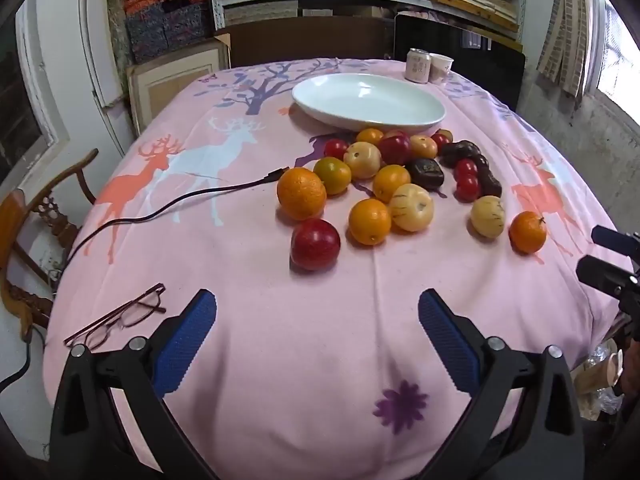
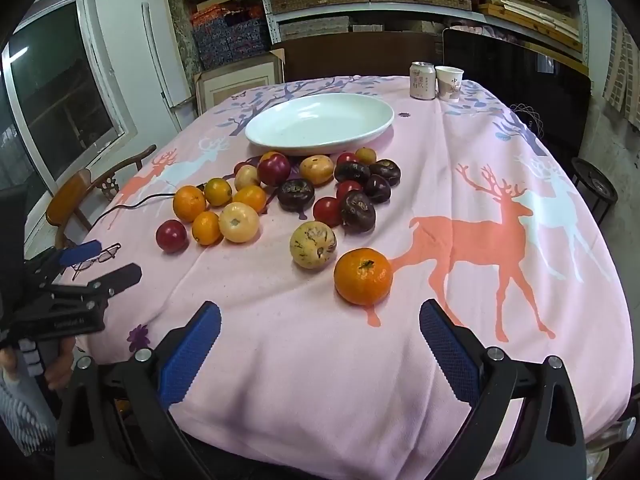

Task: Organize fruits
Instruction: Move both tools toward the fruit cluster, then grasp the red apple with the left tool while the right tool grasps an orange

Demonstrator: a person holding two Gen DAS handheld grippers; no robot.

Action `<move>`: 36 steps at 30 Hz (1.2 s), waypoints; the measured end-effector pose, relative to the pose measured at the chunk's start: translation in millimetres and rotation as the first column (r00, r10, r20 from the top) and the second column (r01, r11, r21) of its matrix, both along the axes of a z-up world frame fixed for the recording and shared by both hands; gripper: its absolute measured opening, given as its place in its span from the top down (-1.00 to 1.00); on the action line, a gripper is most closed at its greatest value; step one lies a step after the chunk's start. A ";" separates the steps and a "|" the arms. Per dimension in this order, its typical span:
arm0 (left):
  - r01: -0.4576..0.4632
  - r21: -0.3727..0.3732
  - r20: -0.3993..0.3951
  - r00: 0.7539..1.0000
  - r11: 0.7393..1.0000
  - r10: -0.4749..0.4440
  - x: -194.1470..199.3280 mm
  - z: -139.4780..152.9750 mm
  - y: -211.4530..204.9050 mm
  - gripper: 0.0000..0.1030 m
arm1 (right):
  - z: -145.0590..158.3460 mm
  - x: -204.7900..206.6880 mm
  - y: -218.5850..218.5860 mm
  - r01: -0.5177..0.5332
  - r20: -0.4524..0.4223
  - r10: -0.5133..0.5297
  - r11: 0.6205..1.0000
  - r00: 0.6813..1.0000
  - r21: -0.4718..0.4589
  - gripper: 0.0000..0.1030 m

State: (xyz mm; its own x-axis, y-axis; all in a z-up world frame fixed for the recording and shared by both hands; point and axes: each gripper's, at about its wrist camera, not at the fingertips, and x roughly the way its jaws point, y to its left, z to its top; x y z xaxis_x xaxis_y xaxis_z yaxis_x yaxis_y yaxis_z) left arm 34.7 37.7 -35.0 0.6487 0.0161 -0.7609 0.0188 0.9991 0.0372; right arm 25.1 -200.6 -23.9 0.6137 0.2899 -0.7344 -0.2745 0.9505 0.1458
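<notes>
Right tool (image 2: pixel 320 344), jaws wide, hangs just short of nearest orange (image 2: pixel 363 276).

Your left wrist view looks steeply down from the table's near edge, facing the far shelves; the fruit pile (image 1: pixel 400 184) sits centre-right of frame; your right wrist view looks likewise from further right, the pile centre-left; both share the white dish (image 2: pixel 320 124), the can (image 2: pixel 422 80) and the pink tablecloth (image 2: pixel 460 152).
</notes>
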 end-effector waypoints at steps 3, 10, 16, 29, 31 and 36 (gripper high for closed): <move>-0.016 -0.012 -0.010 1.000 1.000 0.016 14.7 -5.6 8.2 -0.92 | -5.7 5.4 -0.7 0.003 -0.006 -0.003 1.000 1.000 -0.003 -0.93; -0.006 -0.044 -0.033 0.999 0.999 0.004 39.5 -17.0 7.9 -0.92 | -10.6 17.4 -4.1 0.023 -0.007 -0.023 1.000 1.000 0.010 -0.93; 0.009 -0.105 -0.055 0.998 0.994 -0.015 50.0 -27.1 8.5 -0.86 | -16.0 30.4 -5.4 0.039 -0.021 -0.039 0.999 0.999 0.008 -0.93; -0.003 -0.129 -0.103 0.995 0.992 -0.011 73.8 -42.9 8.9 -0.35 | -29.6 45.6 -6.4 0.049 -0.050 -0.049 0.999 0.998 0.003 -0.93; -0.003 -0.131 -0.097 0.995 0.991 -0.010 78.4 -42.6 9.7 -0.36 | -32.1 48.5 -6.3 0.052 -0.050 -0.052 0.999 0.997 0.000 -0.93; 0.013 -0.147 -0.087 0.996 0.989 -0.026 82.2 -44.1 11.6 0.21 | -37.0 56.4 -6.6 0.050 -0.048 -0.050 0.999 0.998 -0.007 -0.93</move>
State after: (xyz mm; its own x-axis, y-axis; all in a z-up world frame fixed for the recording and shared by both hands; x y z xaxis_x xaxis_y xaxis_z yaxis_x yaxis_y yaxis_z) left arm 116.9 49.4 -79.1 0.5778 -0.1114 -0.8086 0.0351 0.9931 -0.1117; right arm 81.5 -207.2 -61.0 0.5912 0.2555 -0.7650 -0.2197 0.9636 0.1521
